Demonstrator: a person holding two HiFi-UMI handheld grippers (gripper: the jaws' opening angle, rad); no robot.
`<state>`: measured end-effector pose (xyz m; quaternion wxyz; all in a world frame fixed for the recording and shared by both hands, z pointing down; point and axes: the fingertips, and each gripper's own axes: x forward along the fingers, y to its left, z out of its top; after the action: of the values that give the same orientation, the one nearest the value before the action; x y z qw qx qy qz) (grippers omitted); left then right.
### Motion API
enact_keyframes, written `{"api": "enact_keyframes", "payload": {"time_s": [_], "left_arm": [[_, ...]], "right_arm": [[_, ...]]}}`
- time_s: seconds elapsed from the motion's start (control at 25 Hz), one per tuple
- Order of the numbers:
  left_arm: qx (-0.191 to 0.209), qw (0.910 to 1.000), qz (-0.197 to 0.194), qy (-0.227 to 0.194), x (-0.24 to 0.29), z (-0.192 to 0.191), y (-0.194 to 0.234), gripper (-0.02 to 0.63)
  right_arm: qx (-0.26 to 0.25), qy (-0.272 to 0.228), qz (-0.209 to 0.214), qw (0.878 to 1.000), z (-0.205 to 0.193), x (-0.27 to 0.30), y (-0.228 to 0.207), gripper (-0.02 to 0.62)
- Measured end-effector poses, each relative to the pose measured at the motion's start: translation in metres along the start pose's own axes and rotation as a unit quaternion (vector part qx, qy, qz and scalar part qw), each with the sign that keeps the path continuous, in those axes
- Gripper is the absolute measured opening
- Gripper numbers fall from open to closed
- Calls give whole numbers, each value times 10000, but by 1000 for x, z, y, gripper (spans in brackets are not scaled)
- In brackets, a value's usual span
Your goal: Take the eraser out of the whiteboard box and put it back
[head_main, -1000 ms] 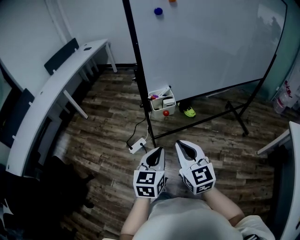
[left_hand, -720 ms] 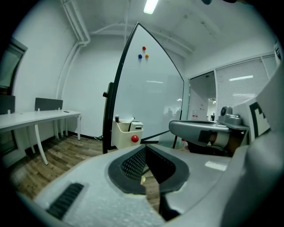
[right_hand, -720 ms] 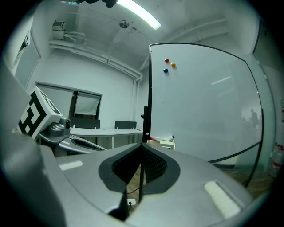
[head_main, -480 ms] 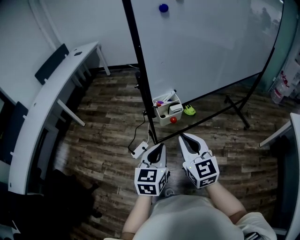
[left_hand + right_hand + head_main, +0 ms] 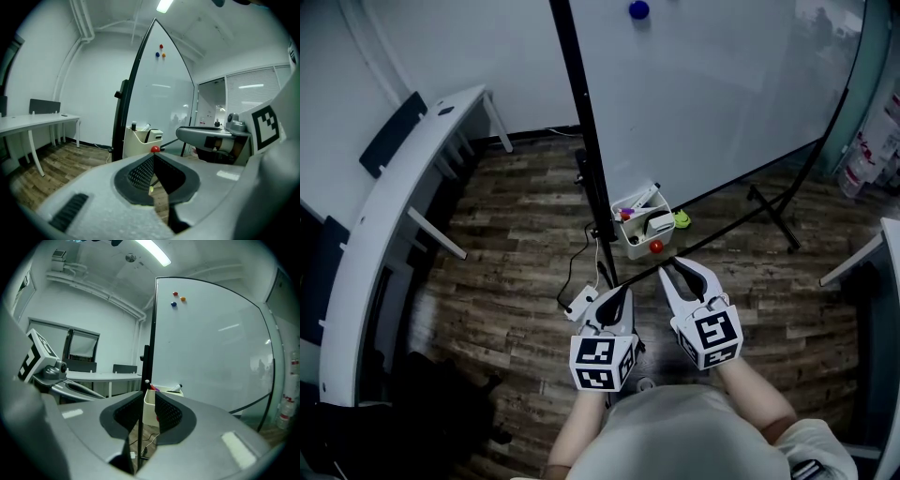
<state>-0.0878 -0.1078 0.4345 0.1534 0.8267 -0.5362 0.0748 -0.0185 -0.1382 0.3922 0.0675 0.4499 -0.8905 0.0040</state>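
Head view: pale block eraser [image 5: 660,223] lies in white plastic whiteboard box [image 5: 636,231] at the white whiteboard's [image 5: 722,84] lower left corner. Left gripper view: left gripper [image 5: 153,155], jaws together, empty. Right gripper view: right gripper [image 5: 149,393], jaws just opening, slightly apart, nothing clamped.

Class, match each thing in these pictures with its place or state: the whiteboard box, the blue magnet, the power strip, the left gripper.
1. whiteboard box
2. blue magnet
3. power strip
4. left gripper

A. lying on the wooden floor
B. jaws together, nothing between them
C. high on the whiteboard
D. low beside the black post, pens inside

Pairs: 1-D, 2-C, 3-A, 4-B
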Motion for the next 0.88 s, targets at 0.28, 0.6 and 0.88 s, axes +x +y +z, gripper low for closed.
{"api": "enact_keyframes", "payload": {"time_s": [0.28, 0.6, 0.88], "left_arm": [[-39, 10000, 3, -24, 7, 4, 10, 2], [-127, 9999, 59, -8, 19, 4, 16, 2], [-231, 9995, 223, -23, 39, 9, 20, 2]], "right_arm": [[-68, 55, -28, 10000, 0, 18, -5, 135], [-123, 144, -61, 9998, -2, 34, -19, 239], [-279, 177, 127, 9994, -3, 55, -35, 282]]}}
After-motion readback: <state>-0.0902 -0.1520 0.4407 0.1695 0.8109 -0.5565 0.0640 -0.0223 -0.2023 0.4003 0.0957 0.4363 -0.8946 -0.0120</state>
